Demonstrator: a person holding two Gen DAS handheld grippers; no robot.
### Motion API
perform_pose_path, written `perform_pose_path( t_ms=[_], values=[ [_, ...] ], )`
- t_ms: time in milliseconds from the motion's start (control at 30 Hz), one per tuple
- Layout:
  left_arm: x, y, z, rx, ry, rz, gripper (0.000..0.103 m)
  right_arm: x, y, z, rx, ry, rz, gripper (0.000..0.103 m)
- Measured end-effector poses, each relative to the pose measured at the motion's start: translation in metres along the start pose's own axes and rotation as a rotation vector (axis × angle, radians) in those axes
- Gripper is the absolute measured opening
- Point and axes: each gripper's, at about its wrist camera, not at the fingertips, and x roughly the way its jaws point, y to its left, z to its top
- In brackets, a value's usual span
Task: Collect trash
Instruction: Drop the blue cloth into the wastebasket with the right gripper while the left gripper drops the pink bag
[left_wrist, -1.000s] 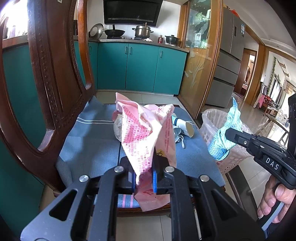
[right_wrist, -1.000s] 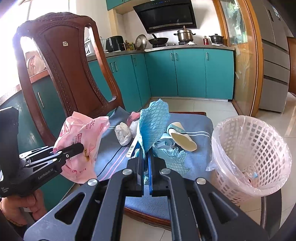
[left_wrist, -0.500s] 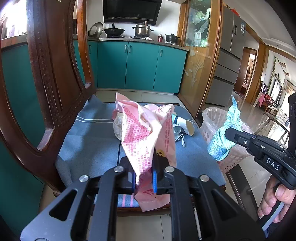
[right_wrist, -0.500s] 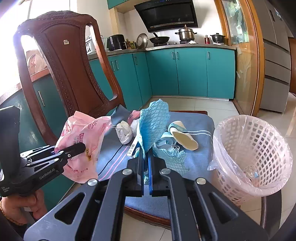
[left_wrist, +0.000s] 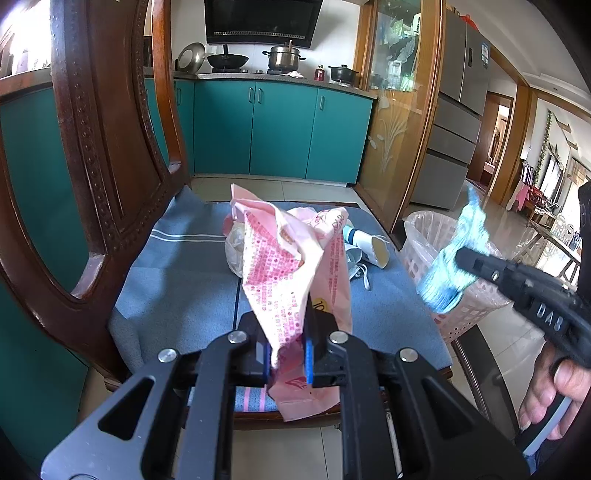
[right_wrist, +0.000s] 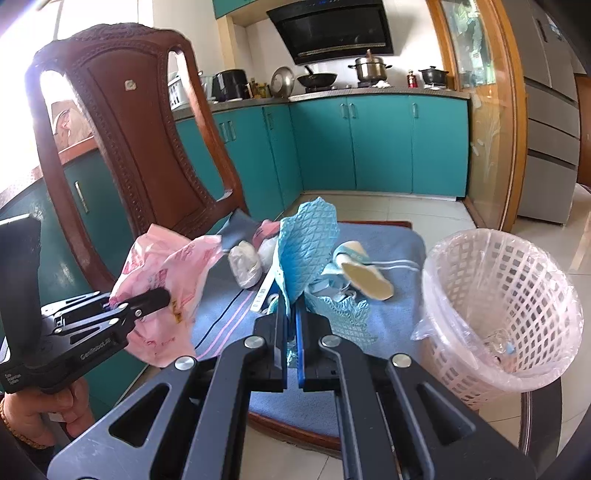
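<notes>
Crumpled pink plastic bag printed with red squares and lettering (left_wrist: 291, 266) stands pinched between the blue pads of the left tongs (left_wrist: 289, 354), its thin film creased and hanging loose below the jaws, above the front edge of the seat. The right tongs (right_wrist: 291, 345) are closed on a light blue quilted cloth with a diamond-embossed texture (right_wrist: 306, 251), which rises stiffly as a curled sheet. Under both lies the blue woven seat cushion with pale stripes (left_wrist: 177, 280) of a dark carved wooden chair (right_wrist: 122, 122); on it rest a scrunched whitish plastic wad (right_wrist: 243, 264), a flattened paper cup with a cream inside (right_wrist: 364, 273) and a lacy pale blue scrap (right_wrist: 343, 314). Just beside the seat stands a round white lattice plastic basket lined with clear film (right_wrist: 517, 295). Compared with half a second ago, the left-wrist view shows the blue cloth blurred and shifted a little further over the basket rim, while the pink bag sits as before.
</notes>
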Motion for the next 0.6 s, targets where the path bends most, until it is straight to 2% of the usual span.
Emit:
perform_pose_path(
  t_ms=[133,233,267,300,333,367,467,600],
  values=[
    [0.001,0.001,-0.001,-0.003,0.002,-0.004,0.013,-0.017,-0.036,0.013,0.06,-0.079,-0.077,0.004],
    [0.002,-0.001,-0.002,0.004,0.004,-0.017,0.013,-0.03,-0.084,0.022,0.173,-0.143,-0.144,0.005],
    [0.003,-0.001,-0.002,0.007,0.006,-0.019,0.013,-0.032,-0.1,0.024,0.21,-0.155,-0.158,0.011],
    [0.005,-0.002,-0.002,0.01,0.009,-0.023,0.013,-0.031,-0.12,0.024,0.256,-0.151,-0.174,0.021],
    [0.006,-0.003,-0.003,0.013,0.012,-0.026,0.013,-0.028,-0.134,0.023,0.294,-0.129,-0.185,0.057],
    [0.007,-0.005,-0.003,0.016,0.015,-0.029,0.013,-0.026,-0.145,0.021,0.332,-0.11,-0.203,0.085],
    [0.01,-0.012,-0.005,0.029,0.02,-0.041,0.013,-0.037,-0.163,0.014,0.436,-0.137,-0.28,0.092],
    [0.016,-0.027,-0.006,0.06,0.029,-0.068,0.014,-0.052,-0.155,0.014,0.387,-0.183,-0.34,0.098]
  ],
)
